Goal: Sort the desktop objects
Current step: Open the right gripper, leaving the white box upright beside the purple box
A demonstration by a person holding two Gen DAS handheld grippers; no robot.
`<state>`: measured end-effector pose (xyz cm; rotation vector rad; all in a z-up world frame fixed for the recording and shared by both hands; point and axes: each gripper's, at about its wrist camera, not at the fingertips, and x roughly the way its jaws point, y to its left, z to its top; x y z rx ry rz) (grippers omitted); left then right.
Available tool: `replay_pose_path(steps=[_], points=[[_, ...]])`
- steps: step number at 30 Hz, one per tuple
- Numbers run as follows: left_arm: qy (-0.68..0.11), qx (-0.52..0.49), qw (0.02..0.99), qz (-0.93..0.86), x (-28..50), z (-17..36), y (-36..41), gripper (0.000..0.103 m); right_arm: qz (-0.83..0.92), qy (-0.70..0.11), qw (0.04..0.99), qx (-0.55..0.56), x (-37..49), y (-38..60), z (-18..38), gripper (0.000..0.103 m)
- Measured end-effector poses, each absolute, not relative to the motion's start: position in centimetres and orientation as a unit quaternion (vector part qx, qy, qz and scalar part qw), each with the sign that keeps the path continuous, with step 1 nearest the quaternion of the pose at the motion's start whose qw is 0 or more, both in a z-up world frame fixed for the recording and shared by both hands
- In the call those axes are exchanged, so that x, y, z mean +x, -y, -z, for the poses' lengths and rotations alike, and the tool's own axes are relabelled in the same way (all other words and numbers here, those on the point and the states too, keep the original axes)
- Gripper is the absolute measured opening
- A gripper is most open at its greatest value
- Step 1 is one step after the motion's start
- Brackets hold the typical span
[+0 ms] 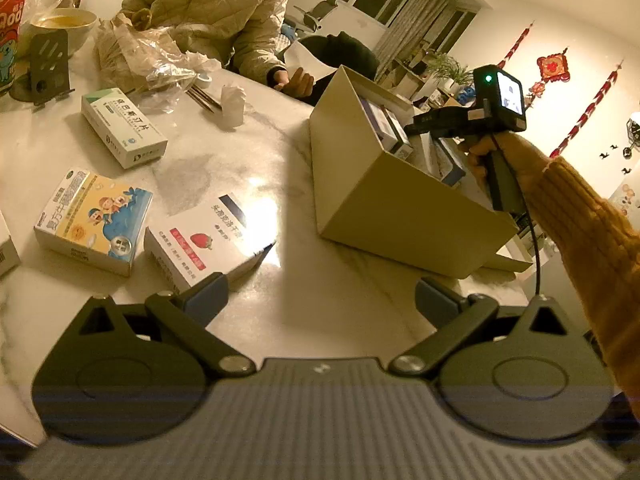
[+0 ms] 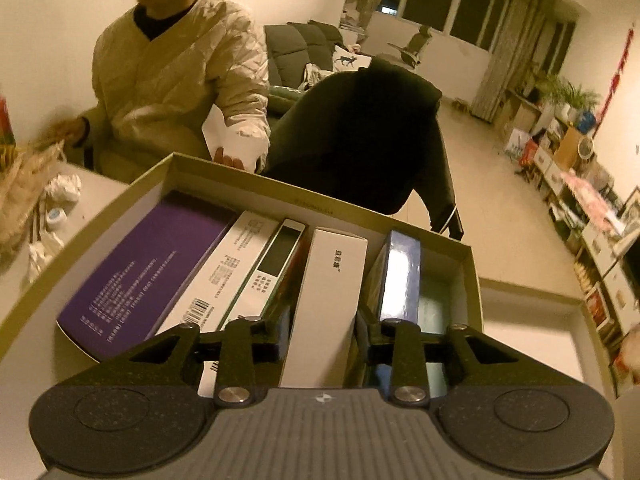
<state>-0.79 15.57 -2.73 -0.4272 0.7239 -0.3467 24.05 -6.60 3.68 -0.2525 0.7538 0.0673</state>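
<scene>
At your eleven o'clock a person in a quilted jacket (image 1: 212, 8) sits across the table (image 1: 248, 168), holding a white paper (image 1: 304, 60). A bowl (image 1: 66, 24) stands at ten o'clock, with a red can (image 1: 10, 36) just to its left and a black stand (image 1: 46, 68) in front. Crumpled plastic bags (image 1: 152, 56) lie near the bowl. At two o'clock, red ornaments (image 1: 554, 66) hang on the wall, beside a potted plant (image 1: 450, 68).

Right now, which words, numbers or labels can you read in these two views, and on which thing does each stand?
"QOO", cut off: red can.
Chinese print, too blurred to read: strawberry box, cartoon box, green-white box, purple box, white box.
Barcode digits, pale box: too small.
</scene>
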Motion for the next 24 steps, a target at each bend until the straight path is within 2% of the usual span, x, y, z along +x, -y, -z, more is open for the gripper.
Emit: replay_pose_path(steps=[20, 24], points=[[-0.354, -0.211, 0.897, 0.159, -0.8, 3.0, -15.9, 0.101, -0.041, -0.325, 0.923, -0.202, 23.4, 5.3, -3.2, 0.044], [-0.354, -0.212, 0.897, 0.158, -0.7, 3.2, -16.0, 0.101, -0.068, -0.321, 0.919, -0.219, 22.4, 5.4, -3.6, 0.041]])
